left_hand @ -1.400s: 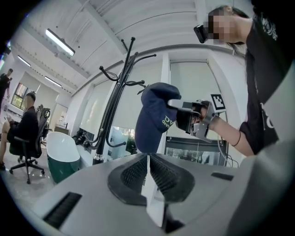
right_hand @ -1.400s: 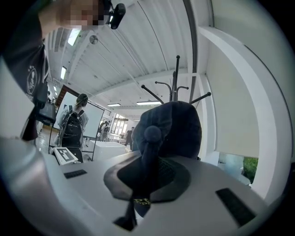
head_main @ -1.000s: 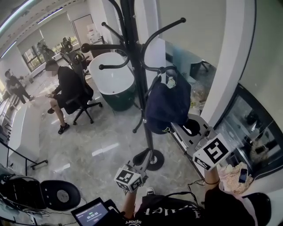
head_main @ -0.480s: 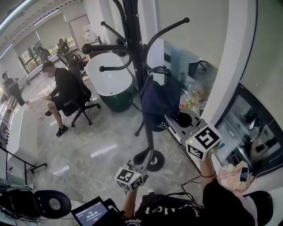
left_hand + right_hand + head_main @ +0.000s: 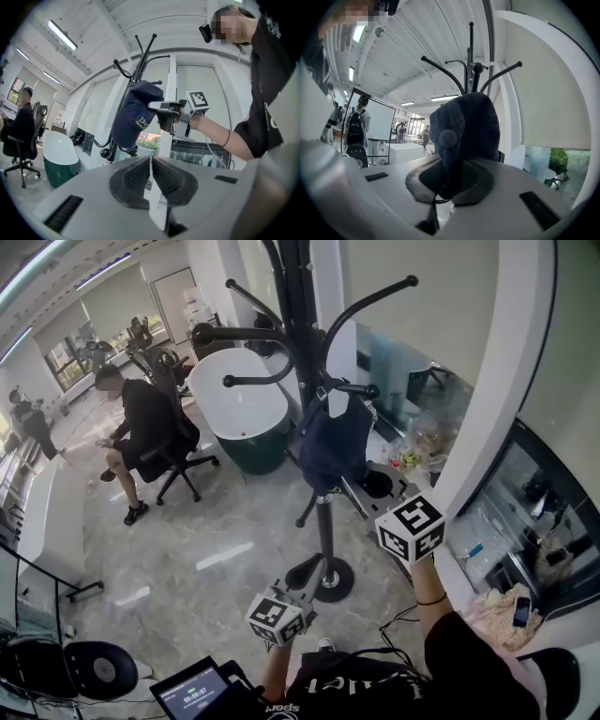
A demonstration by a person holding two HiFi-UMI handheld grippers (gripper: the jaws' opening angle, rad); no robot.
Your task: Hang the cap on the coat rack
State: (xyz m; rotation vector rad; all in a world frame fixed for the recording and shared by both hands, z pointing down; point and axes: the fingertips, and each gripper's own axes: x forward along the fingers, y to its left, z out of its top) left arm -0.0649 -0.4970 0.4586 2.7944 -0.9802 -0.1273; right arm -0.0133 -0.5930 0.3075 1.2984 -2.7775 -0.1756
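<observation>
A navy cap [image 5: 333, 442] hangs against the pole of the black coat rack [image 5: 302, 334], its top close under a short hook [image 5: 361, 388]. My right gripper [image 5: 364, 487], carrying its marker cube, reaches up from the right and is shut on the cap's lower edge. In the right gripper view the cap [image 5: 468, 126] fills the space above the jaws of the right gripper [image 5: 447, 183], with the rack's hooks [image 5: 471, 70] behind. My left gripper [image 5: 314, 573] stays low near the rack's base, shut and holding nothing. It sees the cap [image 5: 136, 117] from below; the left gripper [image 5: 151, 168] has its pads together.
A person sits on an office chair [image 5: 150, 432] at the left. A white and green tub [image 5: 239, 409] stands behind the rack. The rack's round base [image 5: 323, 577] is on the floor. A white pillar [image 5: 487, 381] and glass cabinet [image 5: 539, 521] stand at the right.
The right gripper has carried the cap left and up, from beside the rack to against its pole under the short hook. The left gripper has hardly moved.
</observation>
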